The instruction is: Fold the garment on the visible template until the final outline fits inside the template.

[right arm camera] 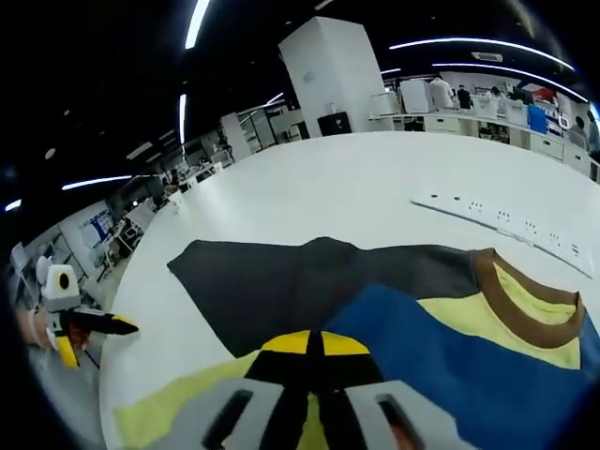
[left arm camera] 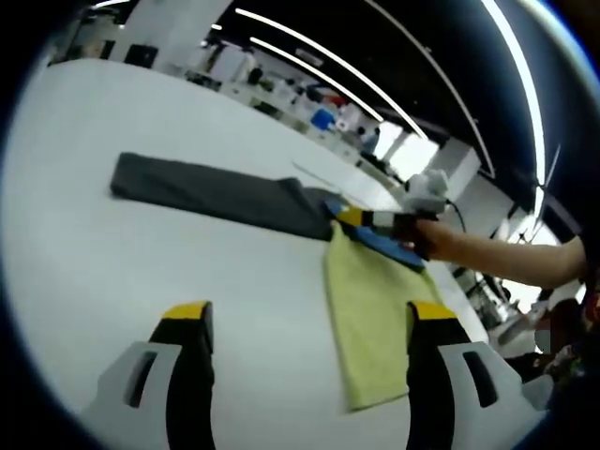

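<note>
Garment (right arm camera: 394, 309): yellow, blue and dark grey, brown collar, lying flat on white table (left arm camera: 84, 244). Template not discernible. Right gripper (right arm camera: 314, 352): jaws closed together over garment's edge; fabric between tips hard to confirm. Left gripper (left arm camera: 309, 323): jaws wide apart, nothing held, hovering near garment's yellow part. Power strip (right arm camera: 497, 220) beyond garment.

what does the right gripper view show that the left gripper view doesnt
Right gripper view: the garment's brown collar and a white power strip on the table, with the right claw shut on the garment. Left gripper view: the open left claw above bare table and a person's forearm. Both: the garment with dark, blue and yellow panels.
</note>
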`<state>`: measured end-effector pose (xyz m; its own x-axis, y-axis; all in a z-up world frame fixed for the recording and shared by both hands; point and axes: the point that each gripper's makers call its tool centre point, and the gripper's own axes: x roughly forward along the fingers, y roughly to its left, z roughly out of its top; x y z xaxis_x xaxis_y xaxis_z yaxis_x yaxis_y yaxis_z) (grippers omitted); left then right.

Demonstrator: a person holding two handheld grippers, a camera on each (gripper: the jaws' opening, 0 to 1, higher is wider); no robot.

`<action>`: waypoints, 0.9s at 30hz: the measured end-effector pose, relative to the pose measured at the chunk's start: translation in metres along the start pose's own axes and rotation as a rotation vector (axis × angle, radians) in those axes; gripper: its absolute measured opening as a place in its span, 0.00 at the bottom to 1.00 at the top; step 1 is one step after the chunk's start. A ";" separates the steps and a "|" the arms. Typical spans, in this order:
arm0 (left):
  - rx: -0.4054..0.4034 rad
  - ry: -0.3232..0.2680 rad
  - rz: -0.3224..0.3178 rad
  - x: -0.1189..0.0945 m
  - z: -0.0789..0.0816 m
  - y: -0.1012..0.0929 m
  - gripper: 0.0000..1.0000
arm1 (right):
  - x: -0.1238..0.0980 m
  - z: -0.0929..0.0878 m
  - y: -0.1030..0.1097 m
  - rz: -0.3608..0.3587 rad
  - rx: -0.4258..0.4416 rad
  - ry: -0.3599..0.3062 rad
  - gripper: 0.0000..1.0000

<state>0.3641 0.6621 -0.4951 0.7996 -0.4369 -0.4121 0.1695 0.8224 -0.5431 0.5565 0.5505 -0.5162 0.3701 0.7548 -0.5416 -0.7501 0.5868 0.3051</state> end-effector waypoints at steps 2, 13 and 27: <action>-0.003 -0.002 0.001 0.000 0.000 0.000 0.81 | -0.004 0.003 0.005 0.014 0.004 -0.024 0.16; -0.001 0.001 -0.010 0.000 0.000 -0.004 0.81 | -0.026 0.010 0.000 -0.003 -0.058 -0.140 0.72; 0.029 0.013 -0.023 -0.001 0.008 -0.004 0.81 | -0.078 -0.001 -0.023 -0.076 -0.052 -0.174 1.00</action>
<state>0.3674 0.6618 -0.4867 0.7879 -0.4604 -0.4090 0.2046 0.8221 -0.5314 0.5446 0.4781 -0.4814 0.5124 0.7510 -0.4166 -0.7423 0.6312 0.2249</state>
